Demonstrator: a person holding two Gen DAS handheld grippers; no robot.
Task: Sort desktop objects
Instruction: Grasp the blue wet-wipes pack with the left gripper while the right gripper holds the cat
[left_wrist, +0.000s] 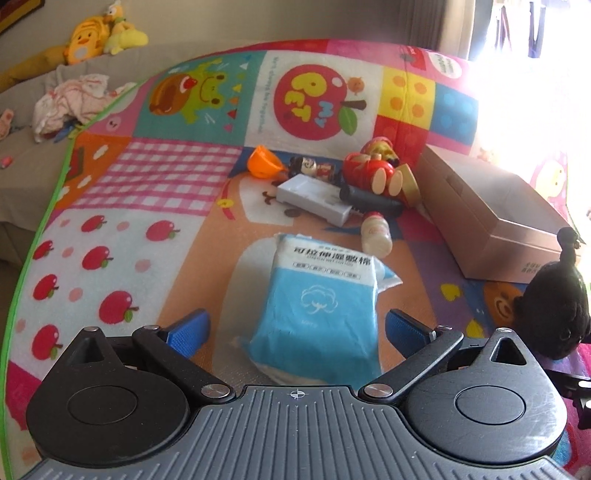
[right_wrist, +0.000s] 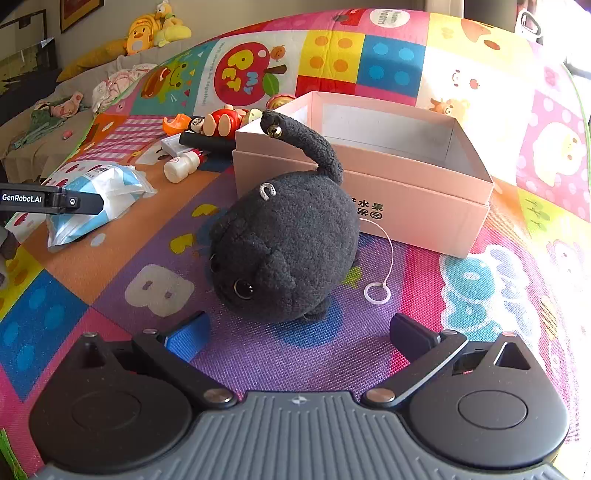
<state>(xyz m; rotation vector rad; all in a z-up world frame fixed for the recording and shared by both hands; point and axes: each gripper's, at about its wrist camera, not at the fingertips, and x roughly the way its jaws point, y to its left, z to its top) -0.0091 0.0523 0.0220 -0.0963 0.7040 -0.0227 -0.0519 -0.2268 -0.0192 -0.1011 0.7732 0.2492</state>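
Observation:
A blue and white wet-wipe pack (left_wrist: 321, 299) lies on the play mat, its near end between the fingers of my open left gripper (left_wrist: 297, 332), not clamped. A black plush cat (right_wrist: 284, 243) sits just ahead of my open right gripper (right_wrist: 301, 338), its tail up against an open pink cardboard box (right_wrist: 406, 155). The cat (left_wrist: 550, 310) and box (left_wrist: 491, 210) also show at the right of the left wrist view. Behind the pack lie a small white bottle (left_wrist: 376, 234), a grey tray (left_wrist: 314, 199), a black tube (left_wrist: 373, 197), a red doll (left_wrist: 373, 170), a small figure (left_wrist: 314, 168) and an orange cup (left_wrist: 264, 162).
The colourful play mat (left_wrist: 147, 184) covers the surface. A sofa with cloths (left_wrist: 70, 103) and yellow plush toys (left_wrist: 99, 33) stands at the far left. The cat's white pull ring (right_wrist: 376, 293) lies on the mat by its side. The left gripper's arm (right_wrist: 51, 201) shows at the left of the right wrist view.

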